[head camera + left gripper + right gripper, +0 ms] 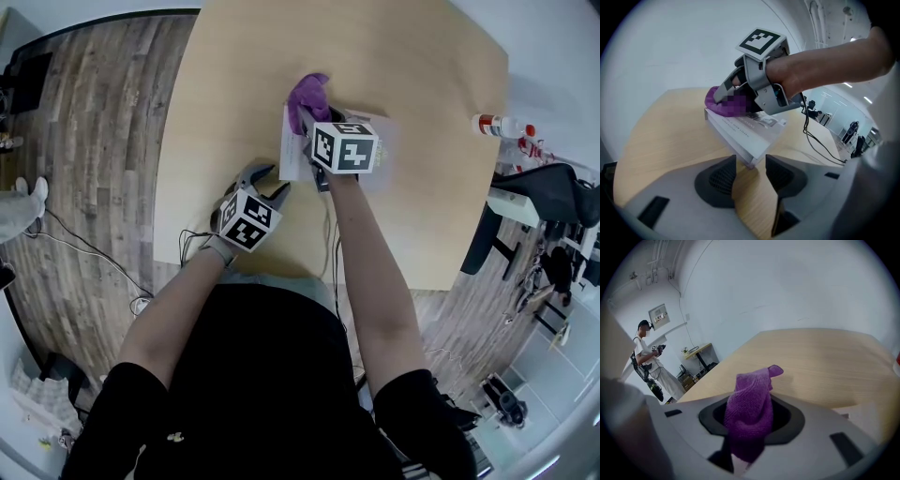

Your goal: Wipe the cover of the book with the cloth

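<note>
— Where do we have the cloth?
— Our right gripper [751, 417] pinches the purple cloth [749, 397], which rests on the far end of the book [746, 134]. The book lies flat on the table [422, 216].
— And our left gripper [751, 163]?
— Its jaws are spread, with the book's near corner just between their tips and not gripped.

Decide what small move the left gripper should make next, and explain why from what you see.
Probably ease the left gripper forward and close it on the near corner of the book. Its jaws stand apart with that corner just ahead of them, while the right gripper pinches the purple cloth on the cover. Steadying the book should keep it from sliding during the wipe.
</note>
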